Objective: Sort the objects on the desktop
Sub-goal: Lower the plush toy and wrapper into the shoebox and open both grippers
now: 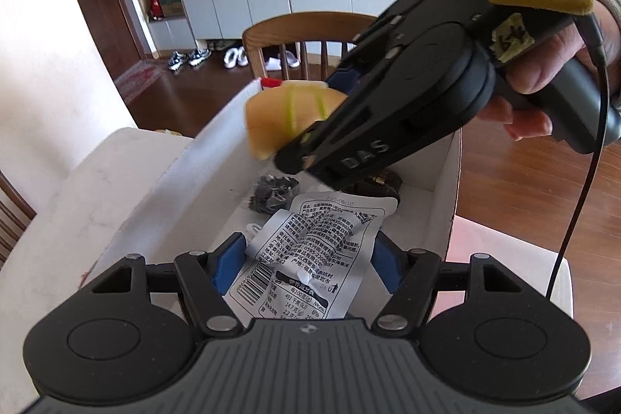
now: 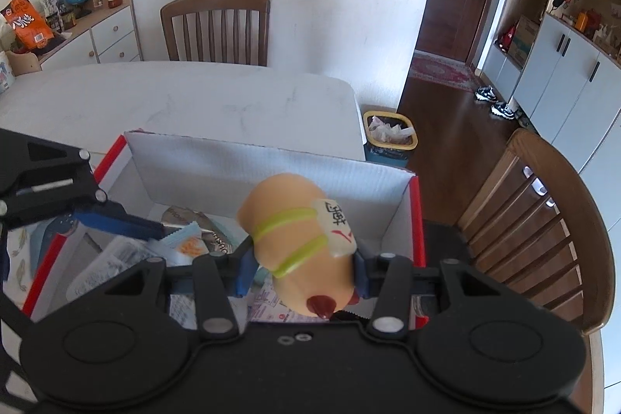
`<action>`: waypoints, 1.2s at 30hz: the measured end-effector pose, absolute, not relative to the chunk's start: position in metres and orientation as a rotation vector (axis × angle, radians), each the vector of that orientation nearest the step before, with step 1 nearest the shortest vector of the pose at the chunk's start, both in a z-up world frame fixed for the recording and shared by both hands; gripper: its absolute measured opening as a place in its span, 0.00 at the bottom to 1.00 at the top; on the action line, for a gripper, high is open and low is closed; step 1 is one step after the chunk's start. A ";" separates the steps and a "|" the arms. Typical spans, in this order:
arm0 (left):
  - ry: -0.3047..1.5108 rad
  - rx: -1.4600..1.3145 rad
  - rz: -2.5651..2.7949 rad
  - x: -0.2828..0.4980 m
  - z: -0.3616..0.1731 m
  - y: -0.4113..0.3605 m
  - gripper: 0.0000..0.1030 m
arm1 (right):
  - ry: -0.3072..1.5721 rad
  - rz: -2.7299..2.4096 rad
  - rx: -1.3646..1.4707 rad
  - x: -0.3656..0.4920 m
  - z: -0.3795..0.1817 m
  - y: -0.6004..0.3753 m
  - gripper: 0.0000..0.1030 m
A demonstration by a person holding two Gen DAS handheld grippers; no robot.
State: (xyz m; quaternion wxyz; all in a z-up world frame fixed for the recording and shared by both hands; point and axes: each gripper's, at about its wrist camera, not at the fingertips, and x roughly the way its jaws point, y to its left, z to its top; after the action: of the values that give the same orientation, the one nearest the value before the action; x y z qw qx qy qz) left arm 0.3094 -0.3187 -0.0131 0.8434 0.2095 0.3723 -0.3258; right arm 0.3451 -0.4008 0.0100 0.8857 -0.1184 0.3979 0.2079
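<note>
My left gripper is shut on a white snack packet with black print and holds it over the open white cardboard box. My right gripper is shut on a tan toy hot dog with green stripes and a red tip, above the same box. The right gripper and the toy also show in the left wrist view, over the box's far end. The left gripper's blue finger shows in the right wrist view, at the box's left. Dark packets lie inside the box.
The box stands on a white marble table. Wooden chairs stand at the far side and at the right. A yellow-rimmed waste bin sits on the floor beyond the table's corner. More packets lie in the box.
</note>
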 end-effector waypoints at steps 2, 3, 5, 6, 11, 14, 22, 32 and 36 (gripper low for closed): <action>0.807 0.434 -0.681 0.313 -0.018 -0.322 0.67 | 0.837 0.429 -0.249 0.349 0.006 -0.400 0.46; 0.817 0.431 -0.681 0.314 -0.021 -0.324 0.67 | 0.838 0.424 -0.255 0.350 0.004 -0.400 0.46; 0.837 0.419 -0.680 0.317 -0.026 -0.327 0.67 | 0.845 0.416 -0.253 0.354 0.001 -0.402 0.46; 0.846 0.411 -0.680 0.318 -0.029 -0.328 0.67 | 0.853 0.416 -0.245 0.356 -0.001 -0.403 0.46; 0.866 0.389 -0.688 0.319 -0.034 -0.338 0.67 | 0.880 0.413 -0.245 0.364 -0.012 -0.400 0.46; 0.873 0.392 -0.701 0.319 -0.038 -0.344 0.67 | 0.895 0.422 -0.235 0.366 -0.018 -0.399 0.46; 0.938 0.280 -0.668 0.337 -0.046 -0.334 0.67 | 0.928 0.447 -0.237 0.371 -0.029 -0.390 0.47; 1.014 0.225 -0.672 0.347 -0.050 -0.333 0.67 | 0.964 0.448 -0.218 0.377 -0.040 -0.387 0.47; 1.048 0.184 -0.677 0.351 -0.051 -0.329 0.68 | 0.981 0.453 -0.201 0.377 -0.044 -0.390 0.47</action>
State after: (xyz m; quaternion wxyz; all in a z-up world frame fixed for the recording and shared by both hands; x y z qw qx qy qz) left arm 0.3507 -0.3289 -0.0508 0.8076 0.0860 0.4901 -0.3167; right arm 0.3770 -0.3896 -0.0436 0.8526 -0.0956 0.4664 0.2153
